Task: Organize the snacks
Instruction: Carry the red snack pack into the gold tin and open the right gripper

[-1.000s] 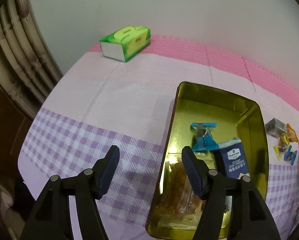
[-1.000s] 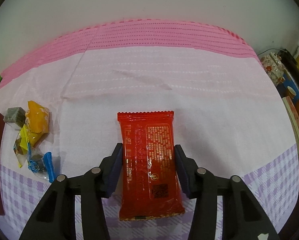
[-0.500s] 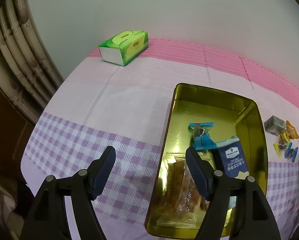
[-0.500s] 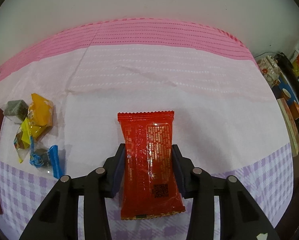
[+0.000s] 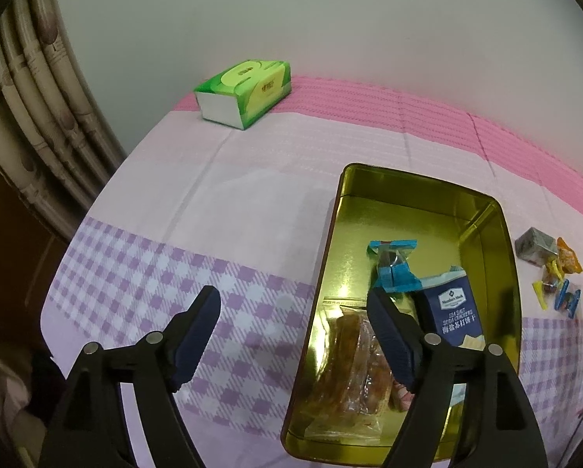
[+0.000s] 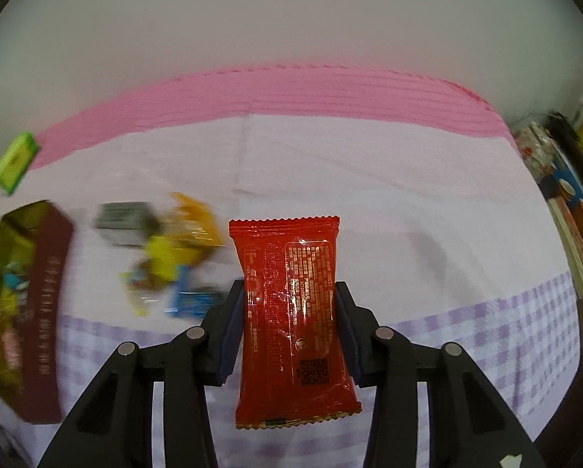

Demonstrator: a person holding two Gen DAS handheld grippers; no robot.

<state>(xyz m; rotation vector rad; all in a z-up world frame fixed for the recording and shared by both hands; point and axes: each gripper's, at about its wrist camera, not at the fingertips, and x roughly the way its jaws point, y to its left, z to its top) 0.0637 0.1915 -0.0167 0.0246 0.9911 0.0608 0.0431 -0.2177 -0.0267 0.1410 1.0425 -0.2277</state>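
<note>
My right gripper [image 6: 289,312] is shut on a red snack packet [image 6: 293,308] and holds it above the tablecloth. A gold tin [image 5: 498,234] holds a blue cracker pack [image 5: 453,312], a blue-wrapped candy [image 5: 393,261] and a clear bag of orange snacks [image 5: 350,370]. The tin also shows in the right wrist view [image 6: 2,257], far left, blurred. My left gripper [image 5: 291,319] is open and empty, its right finger over the tin's near end. Loose candies [image 5: 553,269] lie right of the tin; in the right wrist view the candies [image 6: 162,257] are left of the packet.
A green tissue box [image 5: 244,91] stands at the back left near the wall. A curtain [image 5: 30,109] hangs at the left table edge. Boxes and clutter [image 6: 572,210] sit off the table's right edge. Pink and purple-checked tablecloth [image 5: 213,202] covers the table.
My right gripper has lifted the red packet and swung left, bringing the candies and tin into view. My left gripper has pulled back slightly and stays open.
</note>
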